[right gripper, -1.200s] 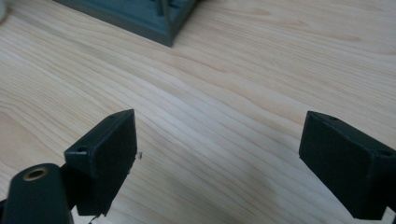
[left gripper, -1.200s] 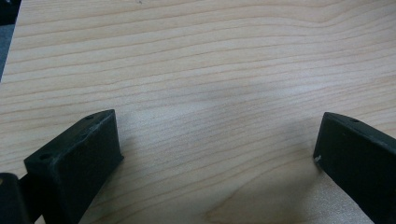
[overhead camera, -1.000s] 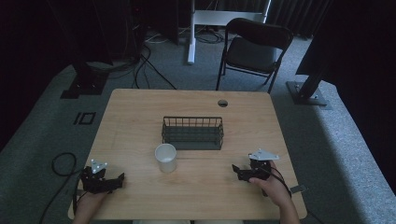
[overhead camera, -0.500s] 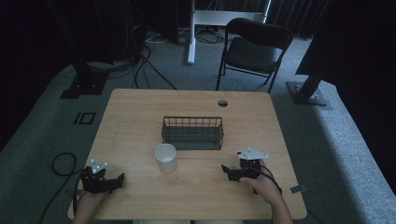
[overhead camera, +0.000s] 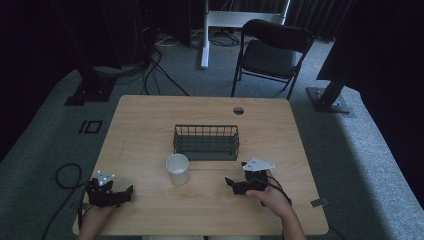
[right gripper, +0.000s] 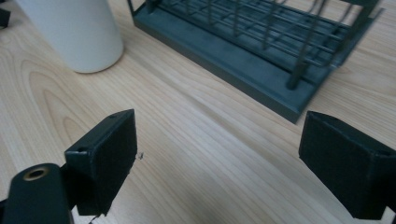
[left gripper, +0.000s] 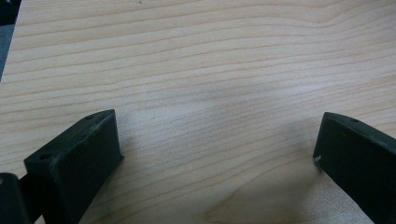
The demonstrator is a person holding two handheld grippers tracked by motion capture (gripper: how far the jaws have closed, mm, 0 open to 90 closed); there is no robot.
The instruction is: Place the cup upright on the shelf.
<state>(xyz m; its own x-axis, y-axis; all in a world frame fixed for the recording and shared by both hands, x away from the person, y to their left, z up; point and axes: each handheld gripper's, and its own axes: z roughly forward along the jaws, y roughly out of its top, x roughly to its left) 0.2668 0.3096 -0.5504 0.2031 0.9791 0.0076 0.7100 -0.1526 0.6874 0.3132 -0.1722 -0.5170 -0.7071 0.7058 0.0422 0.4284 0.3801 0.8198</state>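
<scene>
No lettering, label, brand mark or number could be read anywhere on the scene; the white cup (overhead camera: 177, 169), the wire basket (overhead camera: 206, 142) and the wooden table (overhead camera: 150, 125) all showed plain, unmarked surfaces.

In the right gripper view the white cup (right gripper: 70, 32) is cut off by the top edge, its rim unseen, and the wire basket (right gripper: 261, 56) runs out at the upper right. In the high view the person's forearms leave at the bottom edge; the cup's (overhead camera: 177, 168) contents cannot be made out.
</scene>
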